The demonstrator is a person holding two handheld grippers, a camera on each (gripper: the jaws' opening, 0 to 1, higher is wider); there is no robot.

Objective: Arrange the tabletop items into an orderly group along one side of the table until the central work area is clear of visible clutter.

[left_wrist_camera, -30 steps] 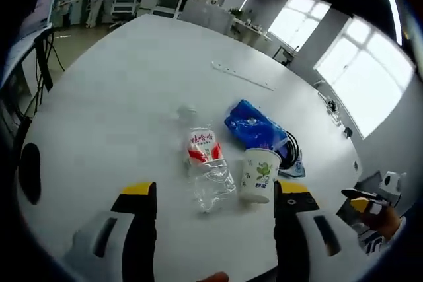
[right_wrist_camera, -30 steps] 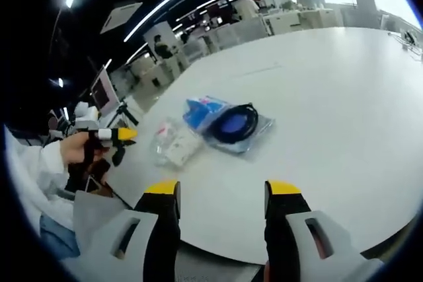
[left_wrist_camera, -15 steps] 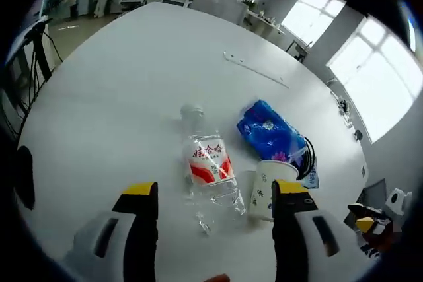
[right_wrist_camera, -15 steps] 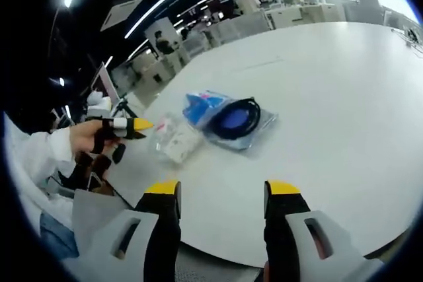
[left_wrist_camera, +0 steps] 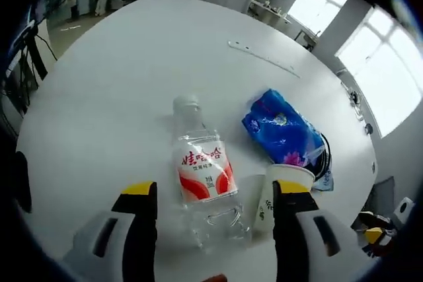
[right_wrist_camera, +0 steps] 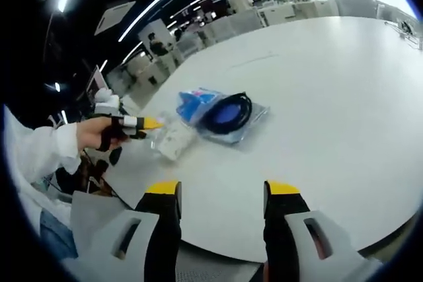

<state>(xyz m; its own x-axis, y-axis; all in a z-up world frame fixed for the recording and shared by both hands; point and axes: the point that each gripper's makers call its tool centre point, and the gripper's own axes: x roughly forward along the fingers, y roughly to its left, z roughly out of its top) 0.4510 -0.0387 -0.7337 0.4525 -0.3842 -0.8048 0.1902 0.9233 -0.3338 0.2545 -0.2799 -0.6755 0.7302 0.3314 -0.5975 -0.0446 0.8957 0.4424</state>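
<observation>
Water bottle (left_wrist_camera: 204, 179) is lying between the spread left gripper (left_wrist_camera: 215, 193) jaws; right gripper (right_wrist_camera: 215, 193) is hovering open.

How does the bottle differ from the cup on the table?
The bottle lies on its side; the cup stands upright. The bottle is clear plastic, crumpled, with a red and white label; the cup is white paper with a green print. The bottle is capped, the cup open-topped. Both sit close together near the blue packet.
</observation>
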